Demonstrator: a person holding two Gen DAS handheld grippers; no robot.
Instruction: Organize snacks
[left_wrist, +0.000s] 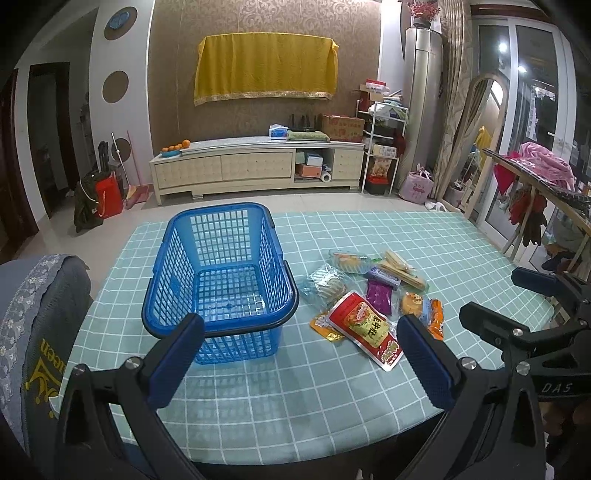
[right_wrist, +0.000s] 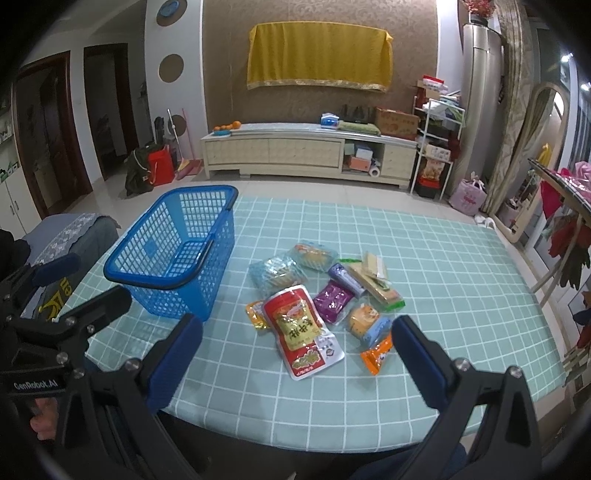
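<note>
The bench (left_wrist: 332, 406) is covered with a soft cloth, pale green with a grid of thin white lines. On its left part stands one blue basket (left_wrist: 221, 280) of hard plastic, rectangular, with lattice walls and a lattice bottom; a dark handle lies folded on its near rim. Inside the basket I see nothing.

Just to the right of the basket lies a loose pile of snacks, all in shiny plastic wrappers. I count about eight, but some overlap, so the number is not sure. The biggest is one flat red packet (right_wrist: 301, 332) with a yellow picture, nearest to the cameras. A small orange packet (right_wrist: 376, 354) lies at its right, a round yellowish snack in clear wrap (right_wrist: 365, 319) behind that, and one purple packet (right_wrist: 332, 299) in the middle. One silvery clear packet (right_wrist: 275, 273) lies closest to the basket.

The left tongs (left_wrist: 299, 365) are spread wide above the near edge of the bench, with blue ribbed pads, holding and touching nothing. The right tongs (right_wrist: 295, 363) are spread wide too and are empty, above the bench in front of the red packet
</note>
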